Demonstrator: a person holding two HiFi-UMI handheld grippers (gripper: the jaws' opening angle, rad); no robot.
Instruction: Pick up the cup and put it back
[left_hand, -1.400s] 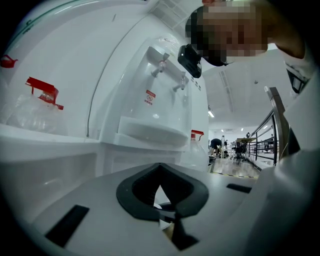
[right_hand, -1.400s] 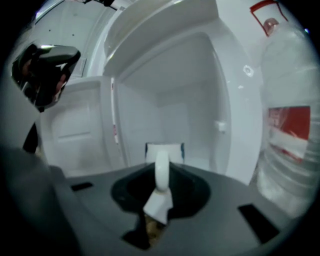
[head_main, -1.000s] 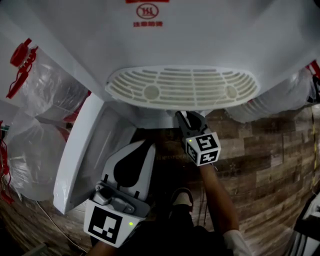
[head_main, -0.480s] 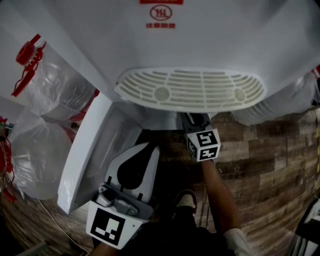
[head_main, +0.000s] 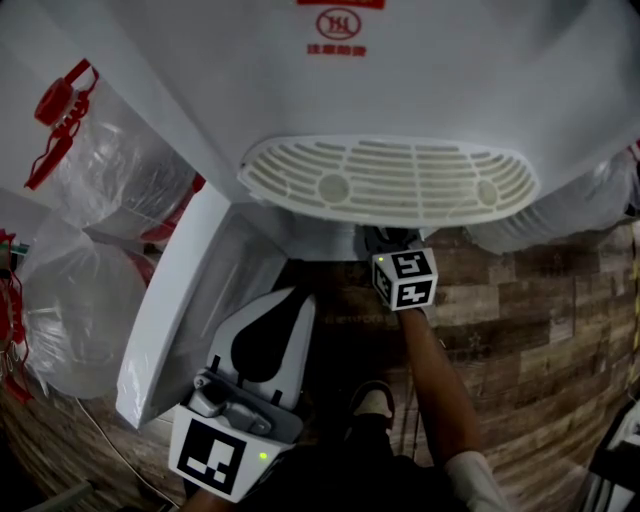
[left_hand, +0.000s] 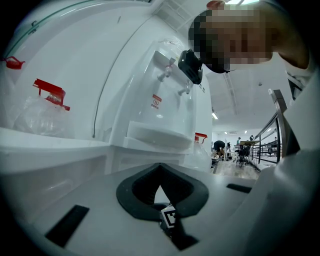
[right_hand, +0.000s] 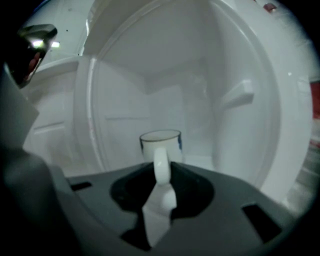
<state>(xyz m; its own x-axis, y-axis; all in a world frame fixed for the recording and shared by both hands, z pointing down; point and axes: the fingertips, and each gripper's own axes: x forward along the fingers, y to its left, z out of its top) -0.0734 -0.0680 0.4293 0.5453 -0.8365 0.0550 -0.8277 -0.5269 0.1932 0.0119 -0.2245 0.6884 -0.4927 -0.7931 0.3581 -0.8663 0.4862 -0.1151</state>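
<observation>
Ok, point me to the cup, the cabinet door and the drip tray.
cup (right_hand: 160, 142): right gripper view, on its side wall just under the rim.
cabinet door (head_main: 175, 310): head view, on the open door's flat panel.
drip tray (head_main: 390, 182): head view, on the middle of its slotted grille.

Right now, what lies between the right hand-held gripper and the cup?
Nothing: the right hand-held gripper, jaws just opened wider, straddles the cup handle; right gripper view.

left gripper (left_hand: 159, 172) closed, empty — white water dispenser (left_hand: 142, 95) ahead
</observation>
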